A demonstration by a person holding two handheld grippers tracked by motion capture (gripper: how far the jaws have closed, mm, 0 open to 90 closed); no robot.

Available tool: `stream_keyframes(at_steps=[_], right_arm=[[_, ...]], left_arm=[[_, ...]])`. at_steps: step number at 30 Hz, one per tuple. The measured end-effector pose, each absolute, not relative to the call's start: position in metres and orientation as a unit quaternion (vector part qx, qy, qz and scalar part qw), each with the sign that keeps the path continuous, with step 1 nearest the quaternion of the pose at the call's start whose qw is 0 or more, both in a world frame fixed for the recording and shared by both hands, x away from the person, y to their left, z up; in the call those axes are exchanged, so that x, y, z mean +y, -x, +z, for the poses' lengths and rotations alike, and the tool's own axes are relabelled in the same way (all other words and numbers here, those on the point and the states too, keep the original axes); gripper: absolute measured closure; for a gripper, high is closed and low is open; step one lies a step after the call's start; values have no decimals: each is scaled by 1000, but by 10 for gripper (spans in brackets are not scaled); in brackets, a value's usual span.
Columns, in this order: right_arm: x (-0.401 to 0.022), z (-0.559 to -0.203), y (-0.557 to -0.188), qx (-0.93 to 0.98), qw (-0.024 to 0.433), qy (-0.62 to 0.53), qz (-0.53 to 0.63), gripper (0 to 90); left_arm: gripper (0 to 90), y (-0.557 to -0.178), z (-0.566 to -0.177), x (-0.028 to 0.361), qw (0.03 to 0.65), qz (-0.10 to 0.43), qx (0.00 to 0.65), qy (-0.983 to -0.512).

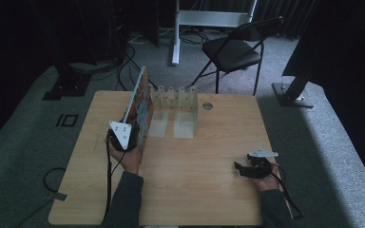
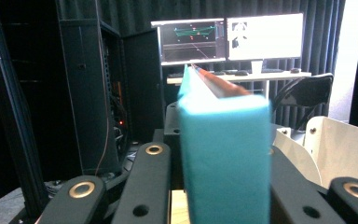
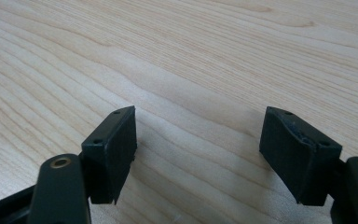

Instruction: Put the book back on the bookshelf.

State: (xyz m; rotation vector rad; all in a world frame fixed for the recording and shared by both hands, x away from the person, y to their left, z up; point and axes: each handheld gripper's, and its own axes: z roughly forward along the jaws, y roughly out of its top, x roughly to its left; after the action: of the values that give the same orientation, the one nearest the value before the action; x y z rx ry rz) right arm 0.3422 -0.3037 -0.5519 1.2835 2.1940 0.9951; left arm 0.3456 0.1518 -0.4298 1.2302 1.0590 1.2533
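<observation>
While clamped upright in left tool point(image 1: 132, 137) for slotting into rack point(image 1: 175, 102) ahead, book point(image 1: 139, 107) stays edge-on; right tool point(image 1: 248, 169) open, idle on worktop point(image 1: 199, 156).

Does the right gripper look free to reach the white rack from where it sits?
Probably yes: the right gripper is open and empty, with bare table between it and the rack.

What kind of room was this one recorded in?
Probably a lab or recording studio, not a home. Black curtains hang behind a desk with two lit monitors, cables run across grey carpet near a folding chair, and the left gripper holds a book upright on a bare wooden table.
</observation>
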Motion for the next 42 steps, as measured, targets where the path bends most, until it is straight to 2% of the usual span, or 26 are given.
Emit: stream_keyframes(at_steps=[13,34,42], right_arm=[[-304,-552,-342,787,204,-460,357,270],[-304,-552,-342,787,205,-460,357,270],[-304,-552,-342,787,205,-459,357,270]], left_arm=[[741,-343,-430,155,514,533,441,-507],[625,-331,-431,167,536,487,425,-543],[606,-325,-436,171,535,480,427,-548]])
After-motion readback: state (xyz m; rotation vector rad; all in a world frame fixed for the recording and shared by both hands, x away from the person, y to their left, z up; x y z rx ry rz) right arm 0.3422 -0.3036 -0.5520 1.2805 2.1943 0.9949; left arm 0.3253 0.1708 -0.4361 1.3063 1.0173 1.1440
